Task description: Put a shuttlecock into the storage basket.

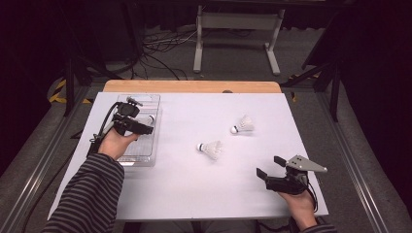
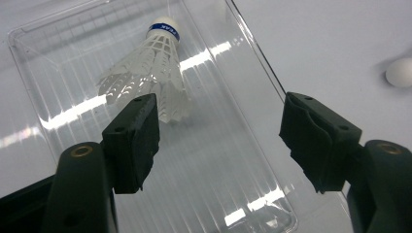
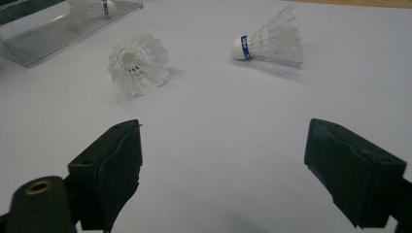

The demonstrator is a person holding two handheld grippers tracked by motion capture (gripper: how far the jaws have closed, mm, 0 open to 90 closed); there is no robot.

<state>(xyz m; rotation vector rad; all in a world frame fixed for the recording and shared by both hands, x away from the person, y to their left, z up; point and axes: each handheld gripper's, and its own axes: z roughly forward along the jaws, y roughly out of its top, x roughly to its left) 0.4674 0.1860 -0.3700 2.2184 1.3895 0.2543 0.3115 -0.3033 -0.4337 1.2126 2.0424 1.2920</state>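
Three white shuttlecocks with blue-banded corks are in view. One shuttlecock lies on its side in a clear plastic tray at the table's left. My left gripper hovers open just above that tray, its left jaw close to the feathers, nothing held. Two more lie loose mid-table: a near shuttlecock and a far shuttlecock. My right gripper stands open and empty near the front right, facing them from a distance.
The white table top ends at a wooden strip at the back. Beyond it are a metal stand and floor cables. The tray sits far left of the right gripper.
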